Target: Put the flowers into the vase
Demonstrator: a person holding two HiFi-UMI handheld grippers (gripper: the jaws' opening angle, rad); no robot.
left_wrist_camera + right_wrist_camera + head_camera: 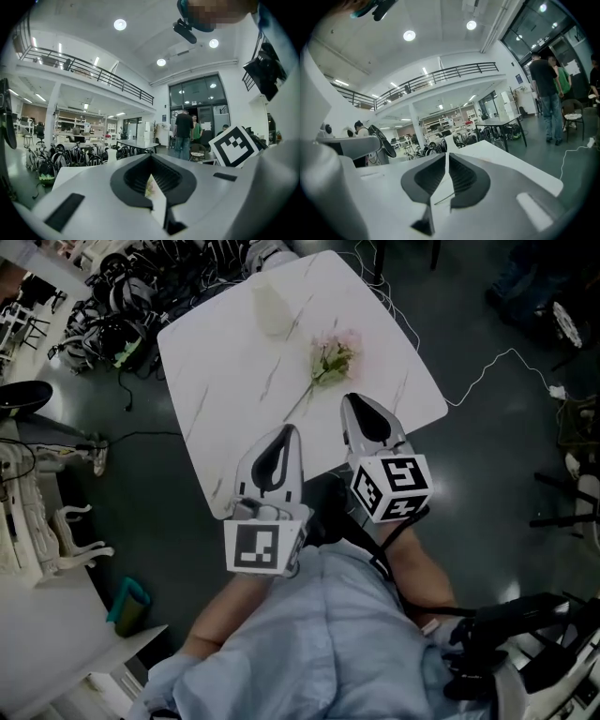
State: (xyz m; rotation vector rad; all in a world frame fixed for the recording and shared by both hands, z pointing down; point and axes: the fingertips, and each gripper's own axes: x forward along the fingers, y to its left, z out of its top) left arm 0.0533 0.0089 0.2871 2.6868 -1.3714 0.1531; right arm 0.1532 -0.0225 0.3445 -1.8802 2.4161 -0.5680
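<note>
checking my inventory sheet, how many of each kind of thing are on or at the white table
vase: 1
flower bunch: 1
hand-held gripper: 2 (left hand-held gripper, right hand-held gripper)
total: 4

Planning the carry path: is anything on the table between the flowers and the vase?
No. In the head view, the stretch of white marble table between the flowers and the vase is bare.
</note>
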